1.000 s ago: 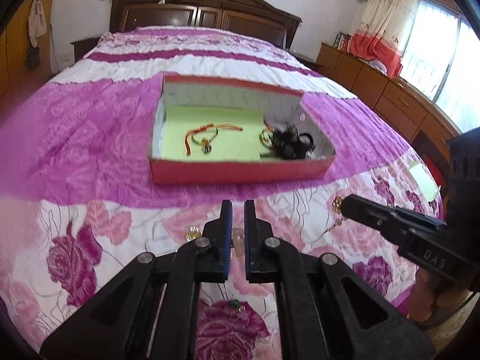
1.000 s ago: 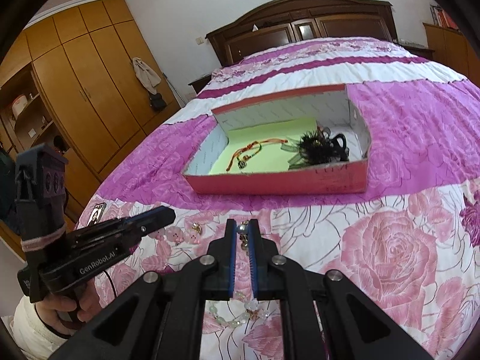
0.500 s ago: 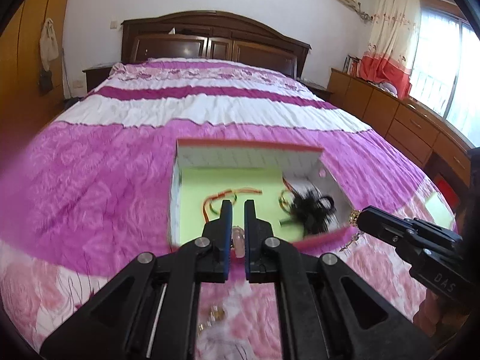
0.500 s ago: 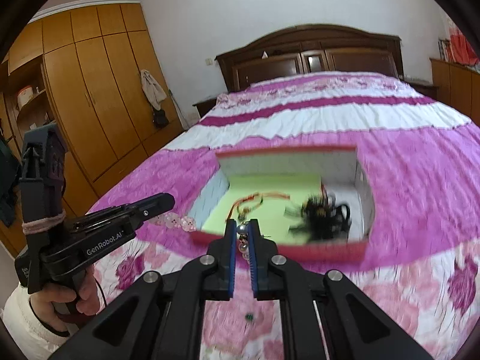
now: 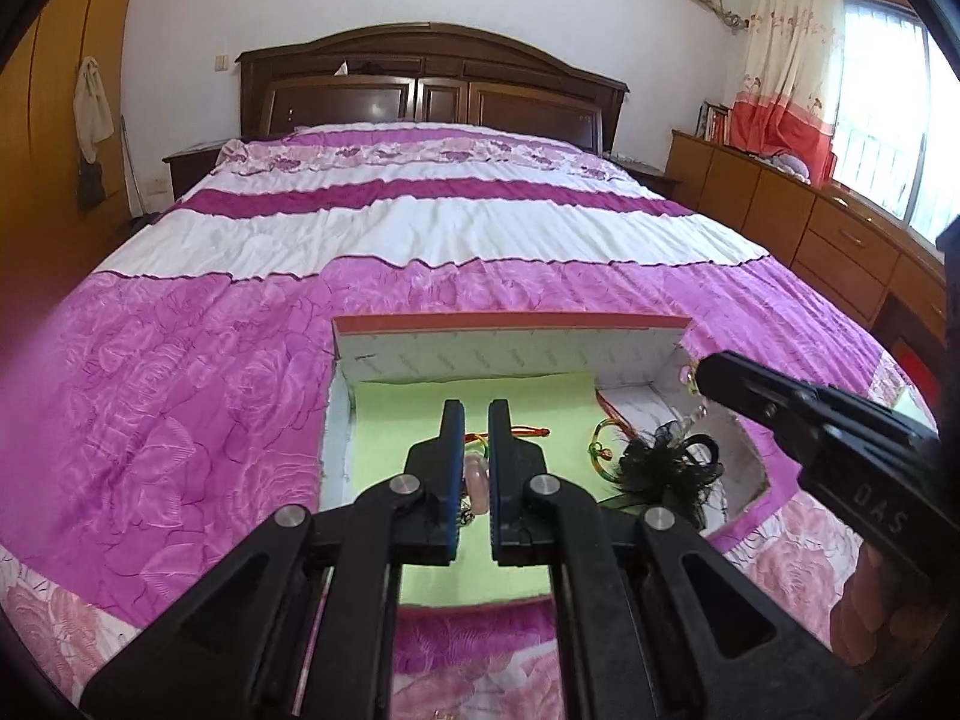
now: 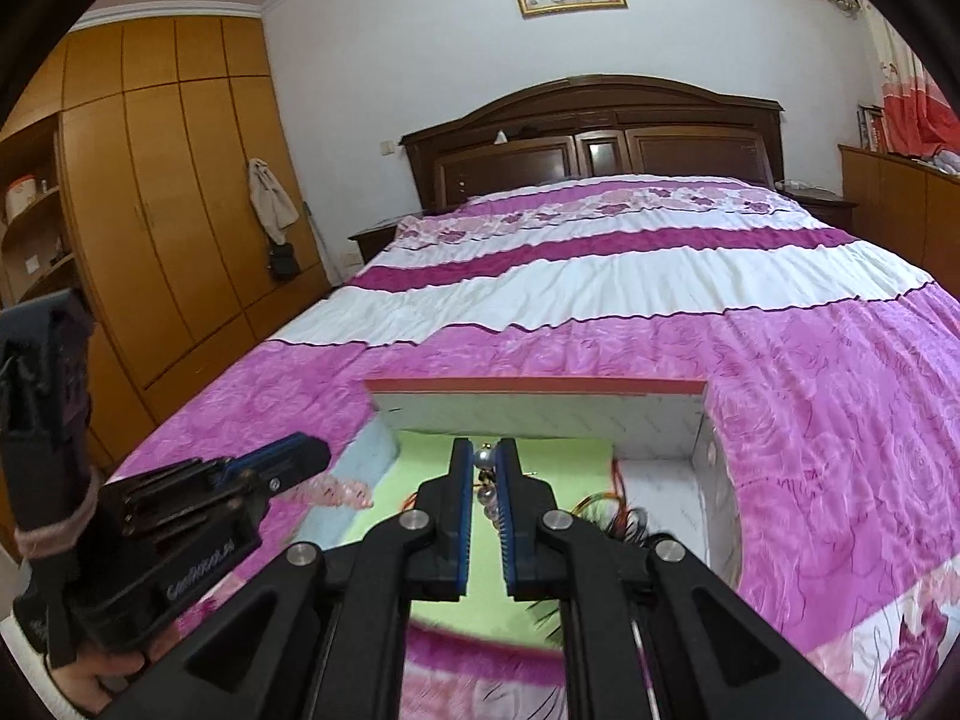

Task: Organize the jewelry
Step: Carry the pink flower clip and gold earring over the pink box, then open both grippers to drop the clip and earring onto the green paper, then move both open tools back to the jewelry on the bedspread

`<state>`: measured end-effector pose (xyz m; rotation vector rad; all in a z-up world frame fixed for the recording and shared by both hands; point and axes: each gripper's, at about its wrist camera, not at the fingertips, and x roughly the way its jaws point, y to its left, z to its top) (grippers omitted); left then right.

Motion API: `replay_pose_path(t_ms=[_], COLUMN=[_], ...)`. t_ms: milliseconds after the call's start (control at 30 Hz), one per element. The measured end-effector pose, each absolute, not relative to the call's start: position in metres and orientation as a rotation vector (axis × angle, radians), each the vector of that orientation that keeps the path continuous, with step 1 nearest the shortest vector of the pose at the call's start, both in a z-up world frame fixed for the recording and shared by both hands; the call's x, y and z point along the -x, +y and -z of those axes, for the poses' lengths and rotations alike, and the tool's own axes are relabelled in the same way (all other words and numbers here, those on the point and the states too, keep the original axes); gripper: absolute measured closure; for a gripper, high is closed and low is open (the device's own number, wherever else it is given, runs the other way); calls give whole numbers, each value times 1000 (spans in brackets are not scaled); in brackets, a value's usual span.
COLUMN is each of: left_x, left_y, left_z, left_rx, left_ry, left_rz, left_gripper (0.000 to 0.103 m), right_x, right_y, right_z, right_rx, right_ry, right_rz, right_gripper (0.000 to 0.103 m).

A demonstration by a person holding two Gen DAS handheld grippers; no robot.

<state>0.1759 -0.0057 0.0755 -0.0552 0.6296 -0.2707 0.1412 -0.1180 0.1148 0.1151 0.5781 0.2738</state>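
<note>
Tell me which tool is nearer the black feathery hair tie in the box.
Right. The right tool hangs just above and beside the black hair tie; the left tool is over the green liner, further left.

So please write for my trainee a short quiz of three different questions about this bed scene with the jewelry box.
1. True or false: the red cardboard box with the light green liner is empty.
2. What does the left gripper hold? A) a pale pink bead bracelet B) a black feathery hair accessory C) nothing
3. Fill in: the right gripper is shut on a string of silver ____.

Key: 1 false; 2 A; 3 beads.
</note>
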Motion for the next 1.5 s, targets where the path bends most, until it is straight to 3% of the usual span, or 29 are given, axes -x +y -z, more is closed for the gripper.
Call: replay_pose_path(t_ms=[500, 800, 967, 1133, 1267, 1500], left_x=[-199, -201, -202, -193, -178, -150], left_y=[-19, -29, -32, -25, -13, 5], left_z=[-32, -29, -26, -32, -43, -62], left_rx=[21, 7, 11, 20, 22, 14], left_ry=[745, 765, 799, 800, 786, 777], left_rz=[241, 250, 238, 226, 206, 195], left_gripper=[103, 102, 86, 84, 83, 81], right_x=[-185, -185, -181, -174, -161, -127], right_y=[-131, -140, -144, -143, -142, -140], right_z=[-47, -41, -47, -57, -69, -93], right_rx=[-80, -127, -168, -187, -196, -246], right_ry=[752, 802, 799, 795, 762, 703], right_rz=[-198, -233, -257, -278, -284, -282], right_gripper=[94, 93, 74, 73, 66, 65])
